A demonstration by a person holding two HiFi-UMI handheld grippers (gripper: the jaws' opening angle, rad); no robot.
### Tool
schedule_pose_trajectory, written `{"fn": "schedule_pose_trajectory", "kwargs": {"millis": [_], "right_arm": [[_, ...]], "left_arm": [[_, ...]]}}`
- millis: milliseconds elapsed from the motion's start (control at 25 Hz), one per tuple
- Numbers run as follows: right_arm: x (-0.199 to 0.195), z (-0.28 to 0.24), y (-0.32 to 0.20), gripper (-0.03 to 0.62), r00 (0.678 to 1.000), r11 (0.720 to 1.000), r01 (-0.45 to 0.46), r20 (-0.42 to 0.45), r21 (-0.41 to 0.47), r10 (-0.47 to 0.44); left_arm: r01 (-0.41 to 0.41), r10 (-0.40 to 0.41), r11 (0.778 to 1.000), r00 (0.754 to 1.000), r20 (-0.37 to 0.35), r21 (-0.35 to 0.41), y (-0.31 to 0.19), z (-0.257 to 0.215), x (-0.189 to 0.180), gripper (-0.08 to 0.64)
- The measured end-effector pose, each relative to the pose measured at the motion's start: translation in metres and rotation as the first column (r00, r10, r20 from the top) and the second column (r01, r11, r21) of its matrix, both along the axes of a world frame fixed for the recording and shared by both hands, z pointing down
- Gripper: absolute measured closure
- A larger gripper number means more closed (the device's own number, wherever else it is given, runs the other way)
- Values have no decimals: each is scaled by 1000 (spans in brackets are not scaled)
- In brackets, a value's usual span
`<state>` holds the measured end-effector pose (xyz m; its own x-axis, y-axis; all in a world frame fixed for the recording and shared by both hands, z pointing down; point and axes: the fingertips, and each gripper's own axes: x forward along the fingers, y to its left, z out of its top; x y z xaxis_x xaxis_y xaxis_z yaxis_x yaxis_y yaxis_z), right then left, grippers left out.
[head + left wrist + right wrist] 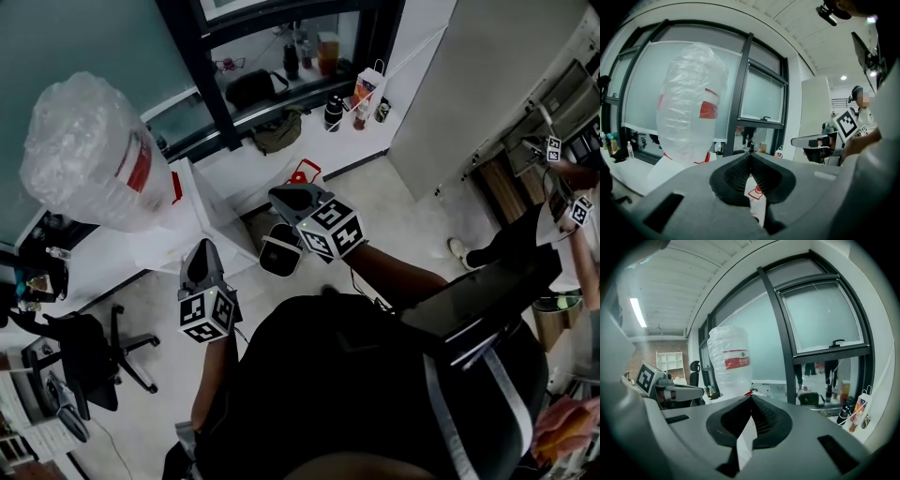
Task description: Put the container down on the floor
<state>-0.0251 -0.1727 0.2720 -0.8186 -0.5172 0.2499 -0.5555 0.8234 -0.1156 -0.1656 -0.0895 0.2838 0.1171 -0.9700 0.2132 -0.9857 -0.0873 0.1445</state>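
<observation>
Left tongs (202,248), right tongs (292,197) closed (apparently empty), container (89,150) apart, leftward

Container (89,155) was clear, under crinkled see-through wrap; label red with white print.
Left gripper (750,157) and right gripper (751,399) had grey shells; fingers (736,174) were black, ribbed.
Marker cubes (206,314) carried black-and-white square patterns.
Floor (375,202) was pale off-white.
Window frame (211,89) was black, glass (84,37) dull teal-grey.
Office chair (89,361) was black.
Person's top (328,394) was black.
Paper bag (370,89) was white with red-orange print.
</observation>
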Motion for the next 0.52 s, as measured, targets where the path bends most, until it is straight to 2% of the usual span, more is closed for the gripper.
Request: {"fn": "schedule_pose_trajectory", "kwargs": {"millis": [520], "right_arm": [[-3, -8, -4, 584, 1000, 1000, -8, 23, 15, 8]], "left_arm": [[-10, 10, 1000, 1000, -15, 1, -6, 4, 4, 549]]}}
